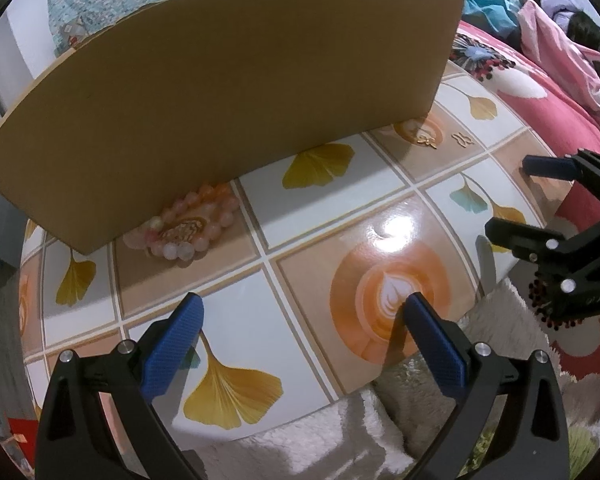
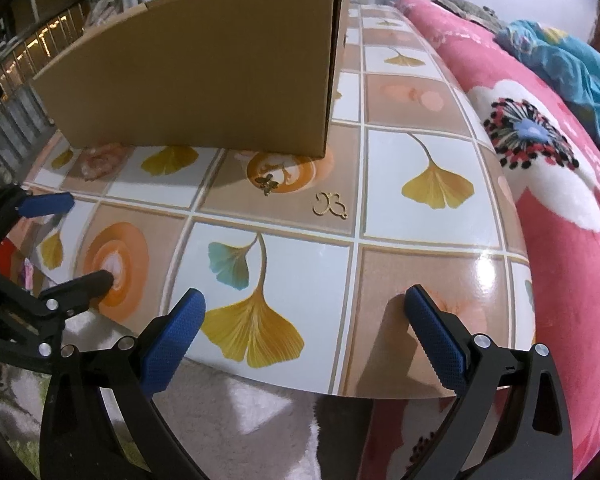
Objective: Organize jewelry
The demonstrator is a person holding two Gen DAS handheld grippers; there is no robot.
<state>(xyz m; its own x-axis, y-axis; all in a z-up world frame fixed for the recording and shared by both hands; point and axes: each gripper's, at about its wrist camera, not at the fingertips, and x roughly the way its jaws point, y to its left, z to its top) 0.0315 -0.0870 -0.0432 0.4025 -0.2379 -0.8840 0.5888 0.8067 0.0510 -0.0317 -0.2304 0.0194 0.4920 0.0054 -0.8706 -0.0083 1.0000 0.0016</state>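
Note:
A pink bead bracelet (image 1: 188,226) lies on the tiled table (image 1: 307,216) against the front wall of a cardboard box (image 1: 228,92); it shows faintly in the right wrist view (image 2: 100,162). Two small gold butterfly charms lie near the box's right corner: one solid (image 2: 268,184), one outline (image 2: 329,205); they also show in the left wrist view (image 1: 427,141) (image 1: 463,140). My left gripper (image 1: 305,344) is open and empty over the table's near edge. My right gripper (image 2: 305,340) is open and empty at the near edge, well short of the charms.
The cardboard box (image 2: 204,68) stands at the back of the table and its inside is hidden. A pink flowered blanket (image 2: 559,160) lies right of the table. A white fluffy rug (image 1: 307,440) lies below the near edge.

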